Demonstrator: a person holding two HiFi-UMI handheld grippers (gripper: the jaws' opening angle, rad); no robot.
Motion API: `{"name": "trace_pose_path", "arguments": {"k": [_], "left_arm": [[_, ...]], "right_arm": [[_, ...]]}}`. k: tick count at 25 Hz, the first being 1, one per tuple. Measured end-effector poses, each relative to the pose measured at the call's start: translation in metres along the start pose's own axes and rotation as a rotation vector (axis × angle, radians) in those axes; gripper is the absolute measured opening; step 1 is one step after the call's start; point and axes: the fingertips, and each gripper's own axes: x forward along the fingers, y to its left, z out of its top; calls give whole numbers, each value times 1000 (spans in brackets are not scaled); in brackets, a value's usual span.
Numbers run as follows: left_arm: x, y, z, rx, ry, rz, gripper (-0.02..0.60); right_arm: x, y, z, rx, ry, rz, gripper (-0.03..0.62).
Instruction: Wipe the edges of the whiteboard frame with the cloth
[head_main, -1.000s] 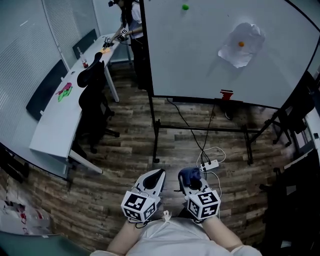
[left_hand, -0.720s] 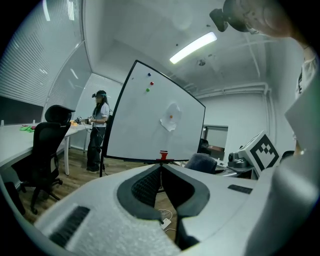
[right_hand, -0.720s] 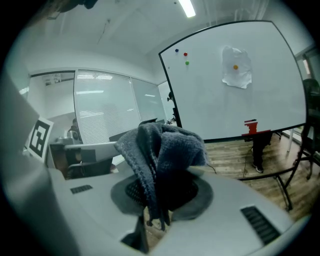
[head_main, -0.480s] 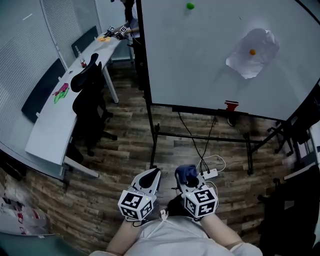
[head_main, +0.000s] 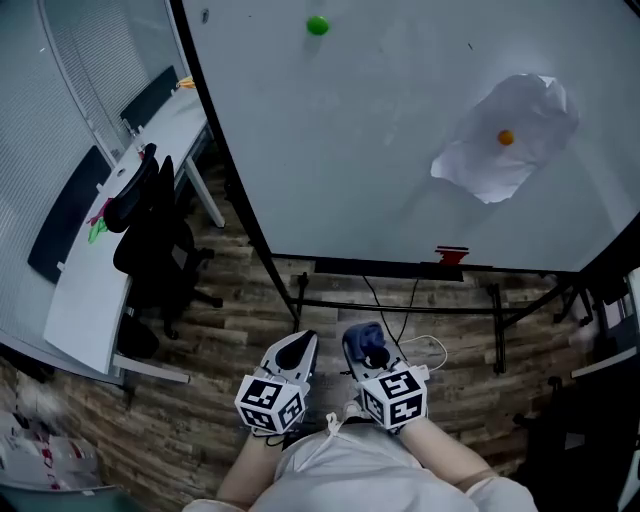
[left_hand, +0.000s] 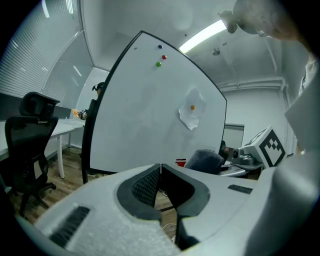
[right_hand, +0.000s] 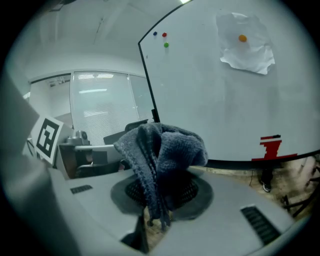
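Currently, right claw (right_hand: 161, 186) pinching grey cloth (right_hand: 167, 145), left claw (left_hand: 160, 169) pressed together, whiteboard (head_main: 380, 150) ahead.

My left claw (left_hand: 160, 168) has its jaws pressed together, nothing between them. Far ahead stands the whiteboard (left_hand: 142, 127), with a crumpled paper (left_hand: 191, 114) stuck on it and a green magnet (left_hand: 158, 64) near its top. Near on my right a grey cloth (left_hand: 205, 159) sits bunched. A black chair (left_hand: 25, 145) stands on the left.
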Motion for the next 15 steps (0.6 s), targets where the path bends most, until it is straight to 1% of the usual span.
{"name": "trace_pose_path", "arguments": {"k": [4,7,11,15], "left_arm": [[43,12,5,-7,15,4,20],[67,22,8,20,39,2,20],[93,40,4,68,70,-23,20],[106,62,3,70,103,-65,20]], "right_arm": [[24,-32,11,-18,23,3,78],[42,-50,15,-11,40,-14,78],[66,-68,21,-3,55,-69,78],[95,-79,28,-16,72,-130,78]]}}
